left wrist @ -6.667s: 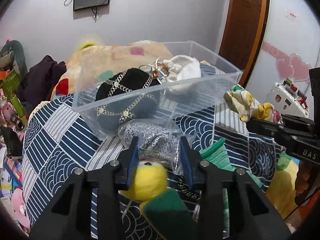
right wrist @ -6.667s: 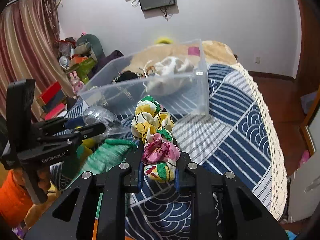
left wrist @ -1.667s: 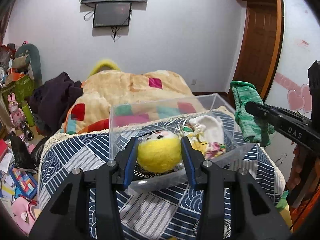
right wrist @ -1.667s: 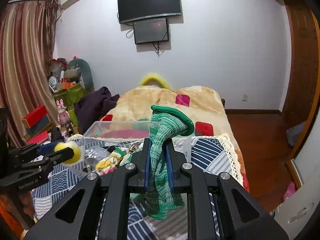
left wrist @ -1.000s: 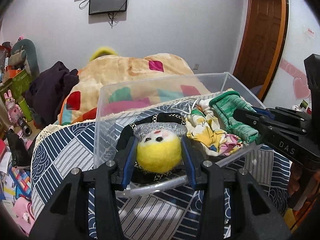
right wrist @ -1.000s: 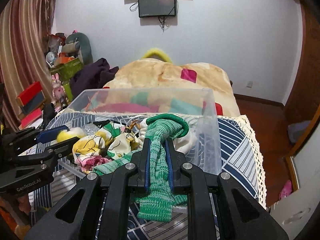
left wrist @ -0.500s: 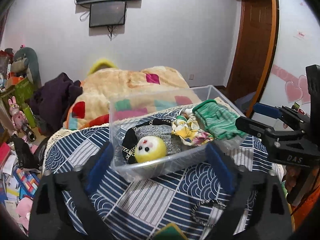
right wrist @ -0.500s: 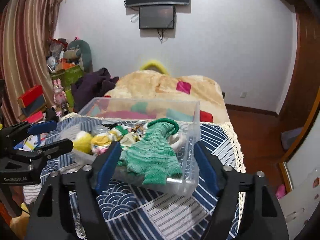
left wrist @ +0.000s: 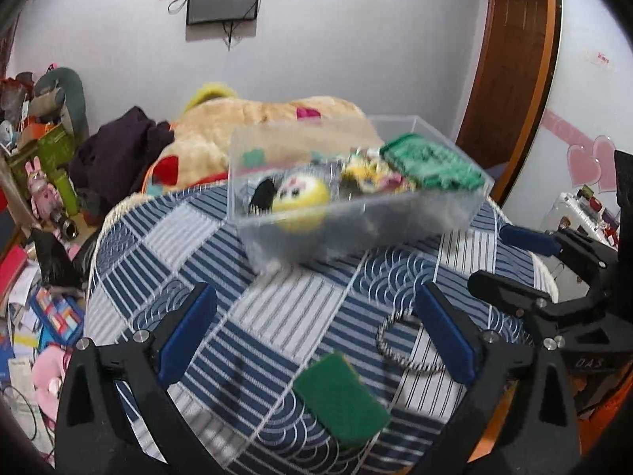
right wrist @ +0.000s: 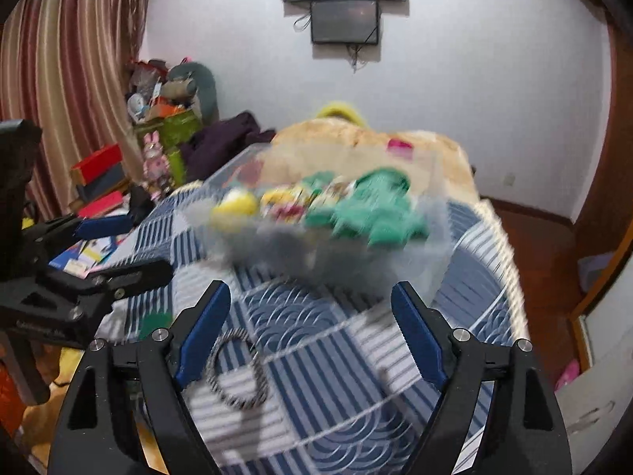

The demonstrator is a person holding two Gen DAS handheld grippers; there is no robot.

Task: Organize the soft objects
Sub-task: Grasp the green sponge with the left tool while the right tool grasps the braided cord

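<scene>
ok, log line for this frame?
left gripper: open, empty | right gripper: open, empty | yellow doll, green knit: in clear bin | green sponge, braided loop: on cloth

**Bedroom clutter around the table**

A blue patterned tablecloth (left wrist: 277,316) covers the table. Behind it lie a tan patchwork blanket (left wrist: 245,118) and dark purple clothing (left wrist: 114,150). A wall screen (right wrist: 343,23) hangs above; striped curtains (right wrist: 67,79) fall leftward.

The right gripper (right wrist: 310,316) is gaping wide, holding nothing. Ahead of the jaws, a clear bin (right wrist: 435,253) is sitting on the blue patterned cloth (right wrist: 467,277), carrying a green knit piece (right wrist: 379,213) and a yellow toy (right wrist: 233,208), all blurred. A striped loop (right wrist: 237,364) is lying beside the left finger. The left gripper (right wrist: 118,245) is hanging left of the jaws, spread apart.
</scene>
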